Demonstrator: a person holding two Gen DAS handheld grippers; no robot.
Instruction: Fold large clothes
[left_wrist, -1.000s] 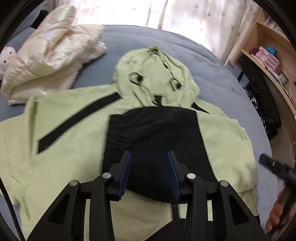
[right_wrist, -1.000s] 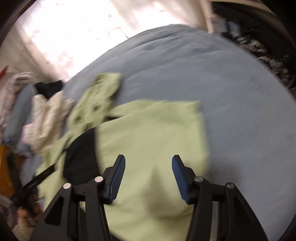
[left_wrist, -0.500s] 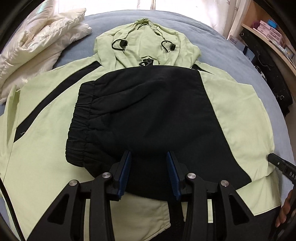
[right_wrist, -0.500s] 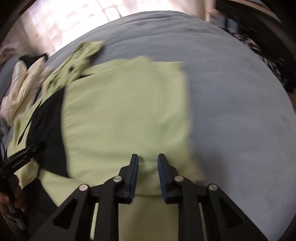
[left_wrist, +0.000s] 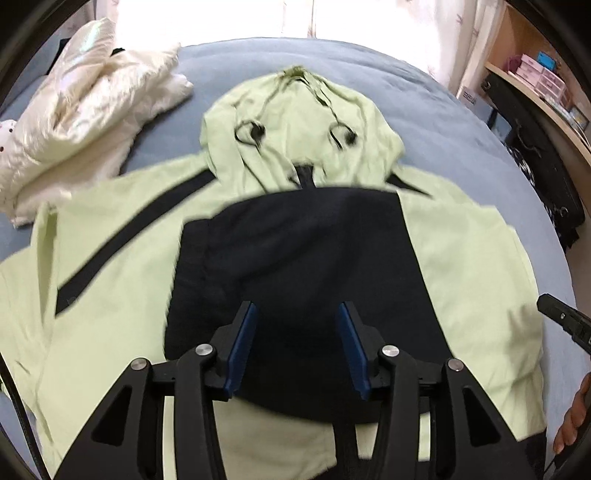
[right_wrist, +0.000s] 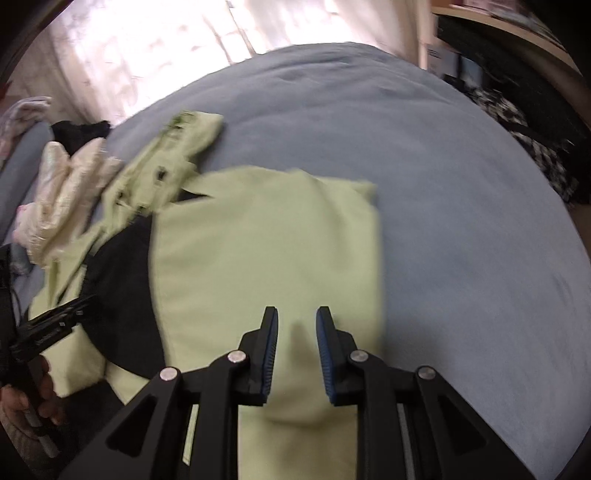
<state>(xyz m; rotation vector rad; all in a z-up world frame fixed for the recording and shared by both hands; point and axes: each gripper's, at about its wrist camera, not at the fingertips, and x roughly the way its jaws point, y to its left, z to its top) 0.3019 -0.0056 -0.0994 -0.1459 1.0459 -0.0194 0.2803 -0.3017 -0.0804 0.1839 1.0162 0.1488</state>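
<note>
A light green hooded jacket (left_wrist: 461, 266) with black panels lies spread on the blue bed (left_wrist: 424, 110), hood away from me. A black folded part (left_wrist: 303, 258) rests on its middle. My left gripper (left_wrist: 297, 347) hangs over this black part, its jaws opening; the cloth shows between the fingers but the blue pads look bare. The right gripper (right_wrist: 295, 343) sits on the jacket's (right_wrist: 266, 240) folded green side. A raised ridge of green cloth stands pinched between its narrow jaws, which are easing apart. The left gripper's tip (right_wrist: 51, 325) shows at that view's left edge.
A cream puffy jacket (left_wrist: 85, 118) lies piled at the bed's far left. Wooden shelves with small boxes (left_wrist: 539, 74) and dark hanging bags (left_wrist: 535, 177) stand to the right. Bright curtains hang behind the bed. Bare blue bedding (right_wrist: 480, 240) stretches right of the jacket.
The right jaws went from wide apart to narrow around a ridge of green cloth. The left gripper dipped close to the black part, then drew back, and its jaws widened slightly.
</note>
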